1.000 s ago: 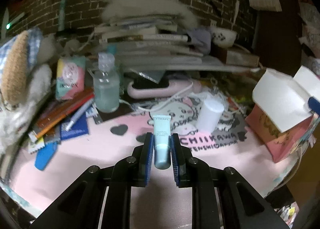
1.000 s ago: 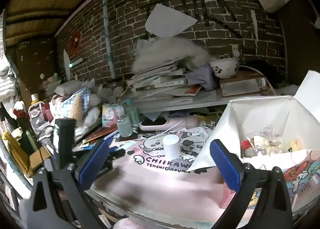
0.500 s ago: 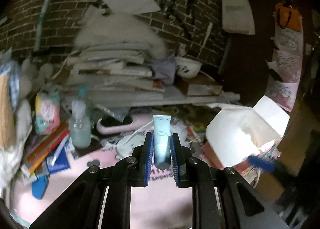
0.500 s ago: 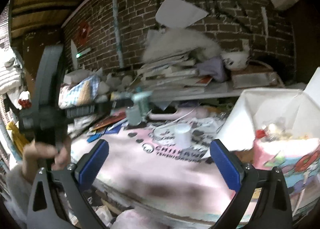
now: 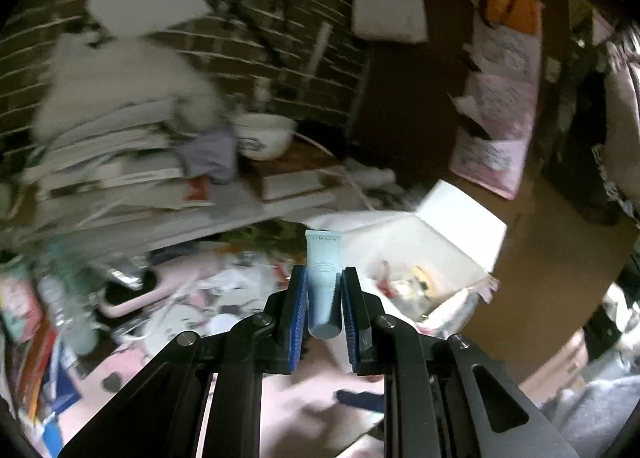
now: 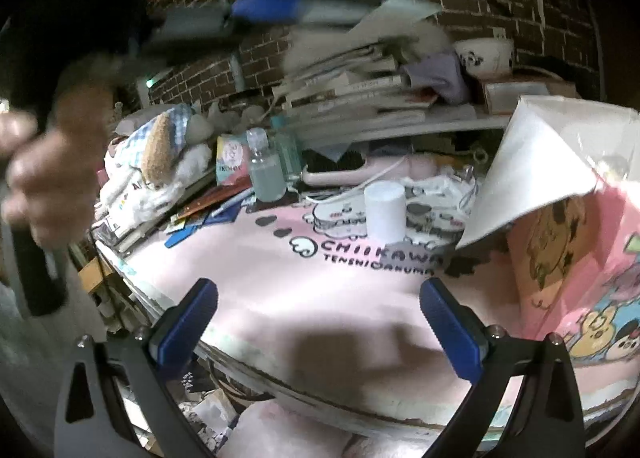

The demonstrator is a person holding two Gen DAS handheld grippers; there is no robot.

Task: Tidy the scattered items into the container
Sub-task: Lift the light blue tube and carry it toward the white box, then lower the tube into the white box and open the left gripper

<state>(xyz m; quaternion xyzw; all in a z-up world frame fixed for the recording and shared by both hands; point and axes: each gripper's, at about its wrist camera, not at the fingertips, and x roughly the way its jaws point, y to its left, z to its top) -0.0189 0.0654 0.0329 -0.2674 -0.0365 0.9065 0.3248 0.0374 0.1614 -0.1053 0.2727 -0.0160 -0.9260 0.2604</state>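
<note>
The left gripper [image 5: 324, 312], clamped on the blue tube [image 5: 323, 283], has swung toward the open box [image 5: 460, 234], while the right gripper [image 6: 318, 324] hangs open near it.

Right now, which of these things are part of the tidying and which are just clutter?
In the job: left gripper holding the pale blue tube; open box; white cylinder; clear bottle.

Just lying about: stacked books, panda bowl, pink mat.

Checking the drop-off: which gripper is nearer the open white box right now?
Left. The left gripper, holding the blue tube, is beside the white box; the right gripper hangs off the table edge.
</note>
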